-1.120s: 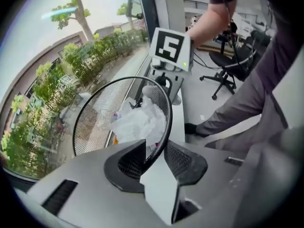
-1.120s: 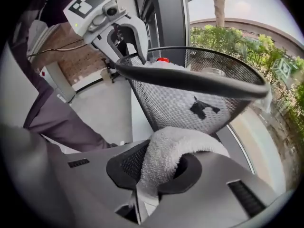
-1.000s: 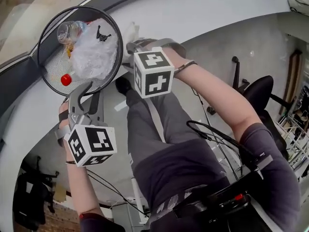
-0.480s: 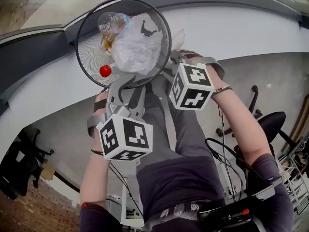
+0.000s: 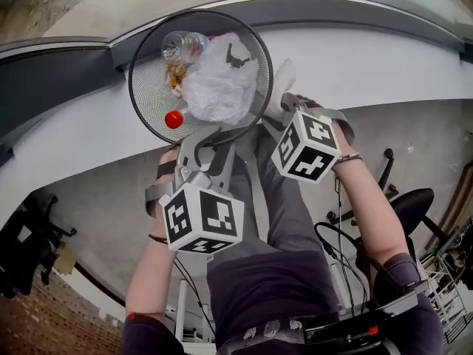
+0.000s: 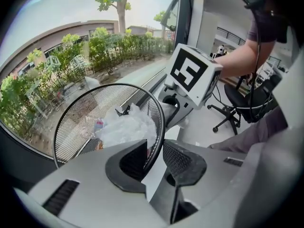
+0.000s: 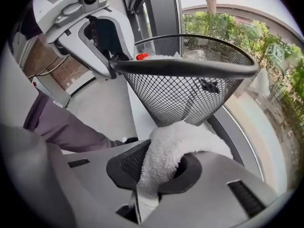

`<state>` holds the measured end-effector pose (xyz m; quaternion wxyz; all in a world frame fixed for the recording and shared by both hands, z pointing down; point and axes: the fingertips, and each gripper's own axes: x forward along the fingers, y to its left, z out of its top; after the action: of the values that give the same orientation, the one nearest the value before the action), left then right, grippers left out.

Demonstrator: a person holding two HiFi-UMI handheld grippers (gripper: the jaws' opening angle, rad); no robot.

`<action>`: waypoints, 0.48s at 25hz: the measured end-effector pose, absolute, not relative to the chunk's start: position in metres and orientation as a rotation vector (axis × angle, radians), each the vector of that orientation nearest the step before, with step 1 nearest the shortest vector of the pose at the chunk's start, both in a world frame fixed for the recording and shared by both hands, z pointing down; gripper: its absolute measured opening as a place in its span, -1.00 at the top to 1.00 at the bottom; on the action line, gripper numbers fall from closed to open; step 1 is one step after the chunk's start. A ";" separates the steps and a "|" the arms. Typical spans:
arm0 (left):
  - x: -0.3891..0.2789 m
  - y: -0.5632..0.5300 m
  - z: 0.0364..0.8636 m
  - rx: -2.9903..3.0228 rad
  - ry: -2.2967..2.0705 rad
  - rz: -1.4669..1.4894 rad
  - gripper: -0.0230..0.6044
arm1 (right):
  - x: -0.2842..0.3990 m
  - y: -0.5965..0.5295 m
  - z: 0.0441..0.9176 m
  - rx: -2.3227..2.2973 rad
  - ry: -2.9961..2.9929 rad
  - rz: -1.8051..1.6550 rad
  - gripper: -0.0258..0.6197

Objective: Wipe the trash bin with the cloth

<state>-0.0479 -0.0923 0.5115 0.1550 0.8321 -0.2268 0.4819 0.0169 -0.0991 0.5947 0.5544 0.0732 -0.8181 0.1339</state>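
My left claw (image 6: 154, 148) clamps the bin (image 6: 78, 115) by its rim at lower centre. My right claw (image 7: 159, 156) pinches the cloth (image 7: 180, 144), which hides the bin's base.

No words, numbers or brand names can be read anywhere. The left marker cube (image 5: 203, 217) and the right marker cube (image 5: 310, 146) carry only black-and-white square patterns, and the label on the bottle (image 5: 181, 45) in the trash bin (image 5: 148, 117) is too blurred to read.
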 end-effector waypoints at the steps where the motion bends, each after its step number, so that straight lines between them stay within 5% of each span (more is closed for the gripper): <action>1: -0.048 -0.093 0.511 2.387 -0.650 1.379 0.60 | 0.017 -0.098 0.596 0.170 -1.928 0.315 0.73; 7: -0.048 -0.094 0.512 2.394 -0.650 1.367 0.60 | 0.013 -0.098 0.596 0.152 -1.944 0.378 0.73; 12: -0.047 -0.091 0.509 2.415 -0.617 1.335 0.62 | 0.081 -0.146 0.602 0.548 -1.953 0.537 0.73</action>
<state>-0.0468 -0.0908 0.5086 0.1564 0.8435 -0.2155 0.4665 0.0811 -0.1460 0.6025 0.4981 0.2262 -0.8071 0.2220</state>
